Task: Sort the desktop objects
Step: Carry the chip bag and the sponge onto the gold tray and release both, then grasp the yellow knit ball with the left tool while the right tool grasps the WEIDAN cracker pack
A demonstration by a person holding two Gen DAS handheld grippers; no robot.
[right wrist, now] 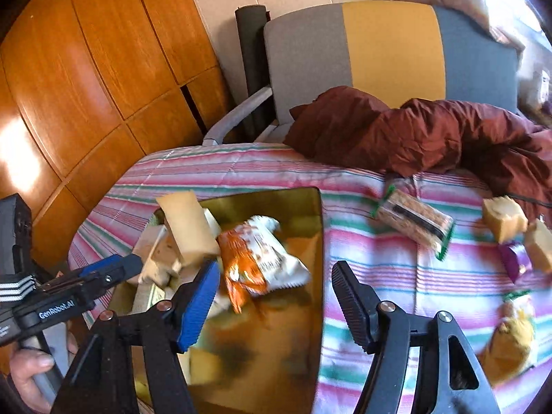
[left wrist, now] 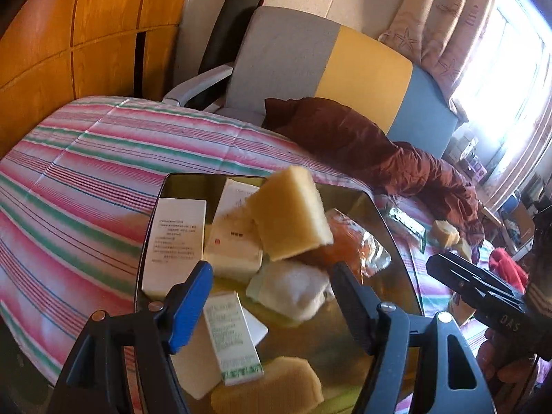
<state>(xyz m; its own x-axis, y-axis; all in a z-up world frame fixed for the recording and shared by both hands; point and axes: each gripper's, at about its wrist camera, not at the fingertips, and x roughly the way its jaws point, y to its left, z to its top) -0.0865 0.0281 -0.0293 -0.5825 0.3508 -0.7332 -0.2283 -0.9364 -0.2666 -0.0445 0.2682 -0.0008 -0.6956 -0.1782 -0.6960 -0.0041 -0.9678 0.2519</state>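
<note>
Both our grippers, left and right, fingers spread, empty. Yellow sponge and orange snack packet blurred above crowded gold tray. Risk: either bounces off pile onto striped cloth; we judge re-picking needed.

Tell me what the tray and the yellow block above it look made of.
Tray: looks like polished metal, gold-toned, since it mirrors the boxes lying in it. Yellow block: probably sponge or foam, with a matte, finely pored face and soft edges; blur leaves that open.

Left hand-held gripper open, right hand-held gripper open (both empty)
</note>
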